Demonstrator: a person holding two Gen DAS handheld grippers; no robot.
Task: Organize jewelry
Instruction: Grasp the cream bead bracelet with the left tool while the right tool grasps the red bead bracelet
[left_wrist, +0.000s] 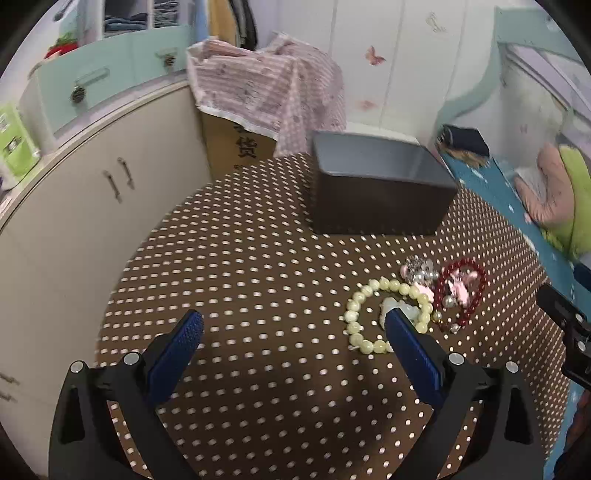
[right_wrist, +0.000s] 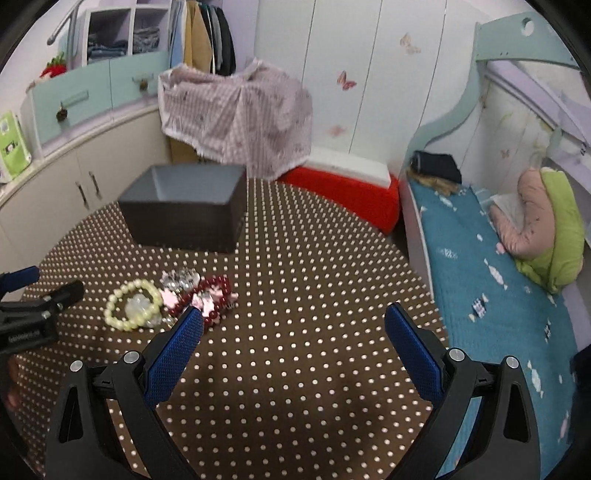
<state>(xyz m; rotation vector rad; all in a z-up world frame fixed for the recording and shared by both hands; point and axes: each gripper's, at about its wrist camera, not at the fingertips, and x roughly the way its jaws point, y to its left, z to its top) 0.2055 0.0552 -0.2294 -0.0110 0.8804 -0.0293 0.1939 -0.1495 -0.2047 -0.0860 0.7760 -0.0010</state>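
A pale green bead bracelet (left_wrist: 369, 295) (right_wrist: 122, 295) lies on the brown dotted tablecloth (left_wrist: 240, 258) beside a dark red bead bracelet (left_wrist: 476, 291) (right_wrist: 218, 291), pink bow clips (left_wrist: 461, 288) (right_wrist: 205, 299) and a clear crystal piece (left_wrist: 417, 267) (right_wrist: 181, 278). An open dark grey box (left_wrist: 376, 184) (right_wrist: 184, 206) stands behind them. My left gripper (left_wrist: 293, 323) is open and empty, its right finger over the green bracelet. My right gripper (right_wrist: 293, 317) is open and empty, its left finger by the red bracelet.
White cabinets (left_wrist: 92, 203) curve along the left. A cardboard box under pink checked cloth (left_wrist: 266, 96) stands behind the table. A bed with a blue cover (right_wrist: 498, 277) and pillows runs along the right. A red cushion (right_wrist: 351, 195) lies beyond the table.
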